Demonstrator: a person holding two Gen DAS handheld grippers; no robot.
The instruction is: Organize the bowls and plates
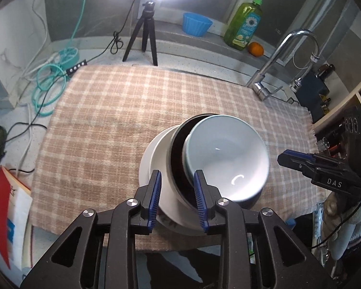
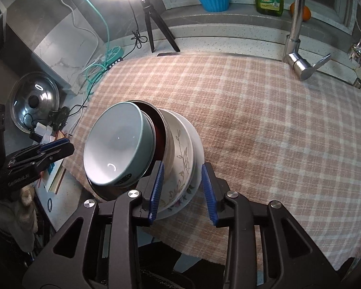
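Hovering over the stack's near edge, the left gripper [image 1: 177, 196] and right gripper [image 2: 183, 190] both stand spread, pinching nothing. Beneath them the pale green bowl [image 1: 228, 159] sits nested in a dark bowl [image 2: 159, 130] on white plates [image 2: 180, 168], on the checked cloth [image 1: 108, 110].

Cloth [image 1: 103, 110]: peach-and-cream plaid. Top bowl [image 2: 113, 149]: pale teal outside, white inside. Bowl beneath [image 2: 160, 130]: dark inside, steel-grey rim. Plates [image 2: 180, 168]: white, top one with gold leaf sprigs (purple flowers at rim). Gripper pads [image 1: 155, 200]: blue. Cup [image 1: 196, 24]: blue. Soap bottle [image 1: 244, 21]: green.
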